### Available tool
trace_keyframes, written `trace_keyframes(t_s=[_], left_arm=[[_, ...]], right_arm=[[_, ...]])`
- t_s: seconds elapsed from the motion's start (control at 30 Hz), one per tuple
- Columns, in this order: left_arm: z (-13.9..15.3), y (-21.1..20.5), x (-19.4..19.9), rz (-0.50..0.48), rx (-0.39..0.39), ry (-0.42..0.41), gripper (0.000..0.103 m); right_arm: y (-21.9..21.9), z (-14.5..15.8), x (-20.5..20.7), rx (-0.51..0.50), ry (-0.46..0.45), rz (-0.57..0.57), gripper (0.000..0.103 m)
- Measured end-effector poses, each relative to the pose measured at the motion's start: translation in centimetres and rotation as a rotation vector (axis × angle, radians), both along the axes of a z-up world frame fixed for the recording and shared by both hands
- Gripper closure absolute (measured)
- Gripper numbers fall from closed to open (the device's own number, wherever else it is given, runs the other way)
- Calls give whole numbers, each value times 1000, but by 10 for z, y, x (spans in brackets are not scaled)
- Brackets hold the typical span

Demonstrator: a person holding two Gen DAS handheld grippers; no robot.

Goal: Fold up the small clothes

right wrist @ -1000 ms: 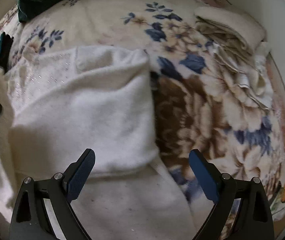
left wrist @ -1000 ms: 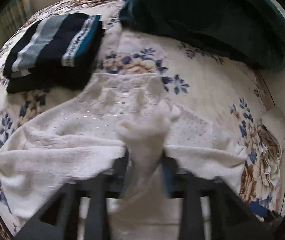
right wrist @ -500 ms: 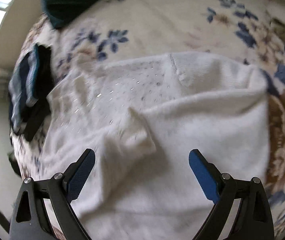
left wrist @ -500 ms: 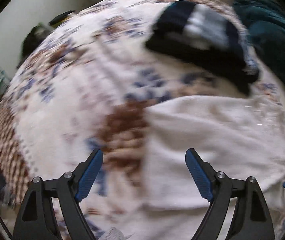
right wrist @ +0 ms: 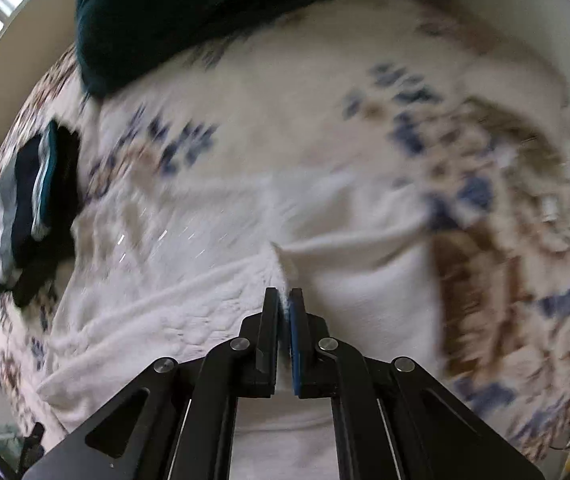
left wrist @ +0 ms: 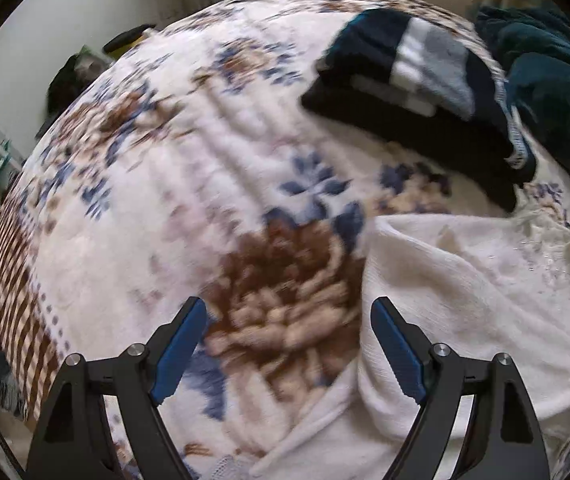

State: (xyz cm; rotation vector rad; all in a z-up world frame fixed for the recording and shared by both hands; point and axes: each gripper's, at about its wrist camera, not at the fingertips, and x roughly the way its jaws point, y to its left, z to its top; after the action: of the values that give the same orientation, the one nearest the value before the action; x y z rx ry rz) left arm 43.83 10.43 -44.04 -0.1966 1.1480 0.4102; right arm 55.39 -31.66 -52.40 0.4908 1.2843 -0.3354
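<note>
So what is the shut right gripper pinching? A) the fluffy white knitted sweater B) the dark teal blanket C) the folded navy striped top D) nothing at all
A: the right gripper has its blue pads pressed on a raised fold of the fluffy white knitted sweater.

sweater [left wrist: 465,288]: white | blanket [left wrist: 205,168]: cream, blue-brown floral | folded clothes [left wrist: 425,76]: navy, grey-striped

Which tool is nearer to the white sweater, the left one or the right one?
Right. The right tool is shut on a fold of the white sweater. The left tool is open above the floral blanket, beside the sweater's edge, with no cloth between its fingers.
</note>
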Motion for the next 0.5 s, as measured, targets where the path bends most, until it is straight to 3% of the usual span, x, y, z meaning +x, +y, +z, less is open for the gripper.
trace_keyframes(t_s=[0.2, 0.37, 0.5], left_arm=[[-14, -40, 39, -108, -26, 1, 19], [-36, -66, 70, -188, 26, 31, 19], [-65, -75, 95, -255, 161, 100, 19]], right_arm=[[-82, -4, -23, -43, 49, -106, 98], [-116, -17, -40, -28, 65, -161, 98], [-118, -38, -41, 150, 61, -109, 97]])
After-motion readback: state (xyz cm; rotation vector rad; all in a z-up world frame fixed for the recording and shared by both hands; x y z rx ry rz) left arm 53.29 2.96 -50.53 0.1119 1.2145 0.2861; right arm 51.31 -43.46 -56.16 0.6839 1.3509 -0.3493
